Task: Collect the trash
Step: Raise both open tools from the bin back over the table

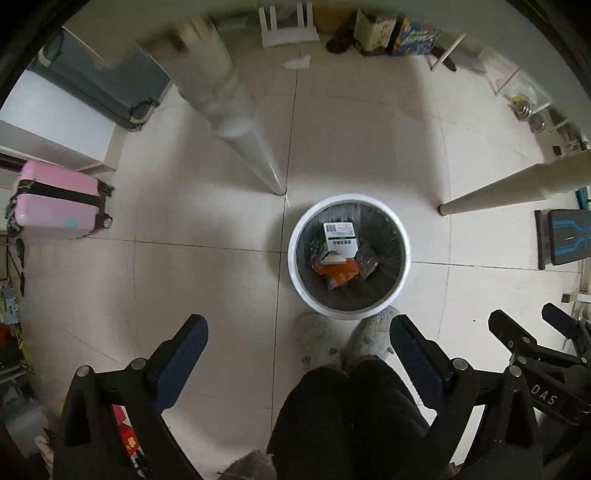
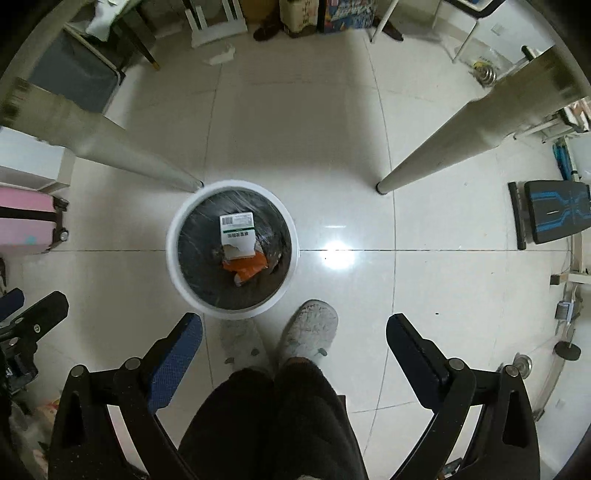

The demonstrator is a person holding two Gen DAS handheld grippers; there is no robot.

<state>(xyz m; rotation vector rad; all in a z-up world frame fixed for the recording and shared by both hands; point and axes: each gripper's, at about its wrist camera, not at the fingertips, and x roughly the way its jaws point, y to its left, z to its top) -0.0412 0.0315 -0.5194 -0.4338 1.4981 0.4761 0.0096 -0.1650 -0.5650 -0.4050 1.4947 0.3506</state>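
A lived-in room of a home: pale glossy floor tiles (image 2: 295, 122), a pink suitcase (image 1: 59, 199) by the wall, a workout bench (image 2: 554, 212) with weight plates (image 2: 484, 74) nearby, boxes (image 1: 417, 38) along the far wall, and a person in fuzzy slippers (image 2: 310, 328).

Glossy pale floor tiles (image 2: 332, 147) (one glare spot), two table legs (image 2: 443, 147), a pink suitcase (image 1: 59, 199) beside.

1. The pink suitcase (image 2: 26, 221) is cut off by the left edge in the right wrist view.
2. The white box (image 1: 340, 240) covers part of the orange wrapper (image 1: 338, 273) in the trash bin (image 1: 295, 258).
3. The box's print is too small to read.
4. The table legs (image 1: 221, 99) look blurry up high.
5. The boxes by the far wall (image 1: 399, 33) are too small to tell.
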